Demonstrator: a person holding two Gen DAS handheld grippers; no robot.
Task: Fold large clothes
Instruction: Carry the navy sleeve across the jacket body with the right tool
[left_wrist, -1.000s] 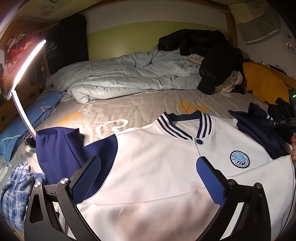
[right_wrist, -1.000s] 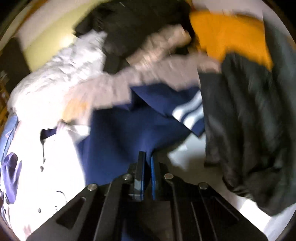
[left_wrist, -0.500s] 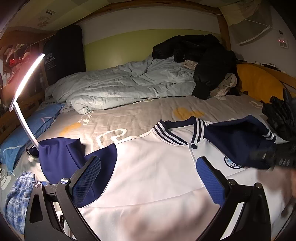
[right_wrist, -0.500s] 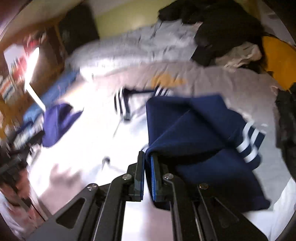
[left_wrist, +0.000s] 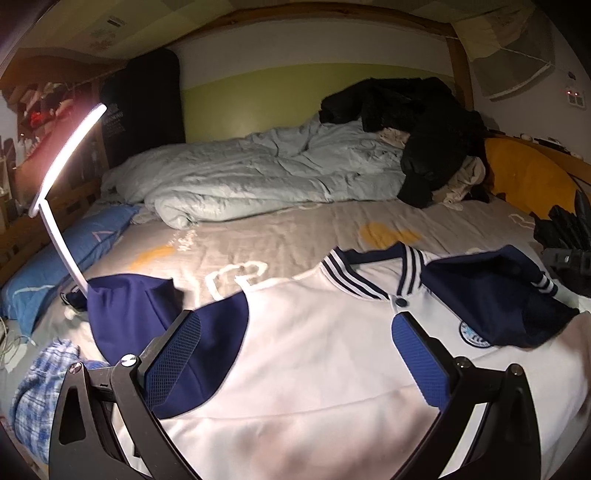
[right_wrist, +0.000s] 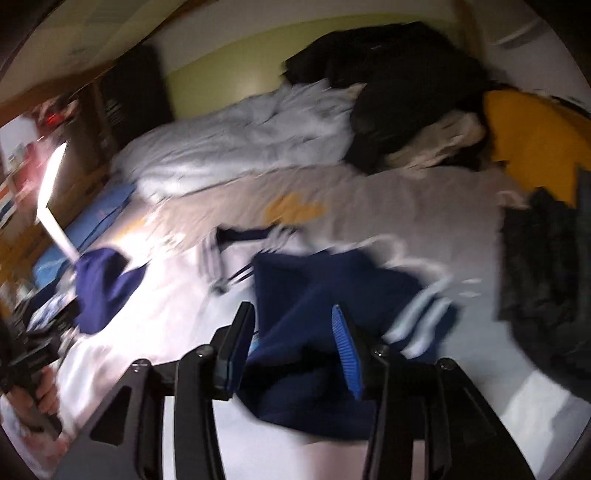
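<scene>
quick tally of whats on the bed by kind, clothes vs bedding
clothes: 3 (white and navy jacket, plaid shirt, black coat)
bedding: 3 (grey duvet, blue pillow, yellow pillow)
total: 6

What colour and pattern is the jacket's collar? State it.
Navy with white stripes on the collar of the jacket, clearest in the left wrist view.

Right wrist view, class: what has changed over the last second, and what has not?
The right gripper carried the navy sleeve inward across the white jacket, then opened and let it go; the sleeve now lies folded over the jacket's chest. The left gripper stayed open above the jacket, and the other sleeve stayed spread out.
</scene>
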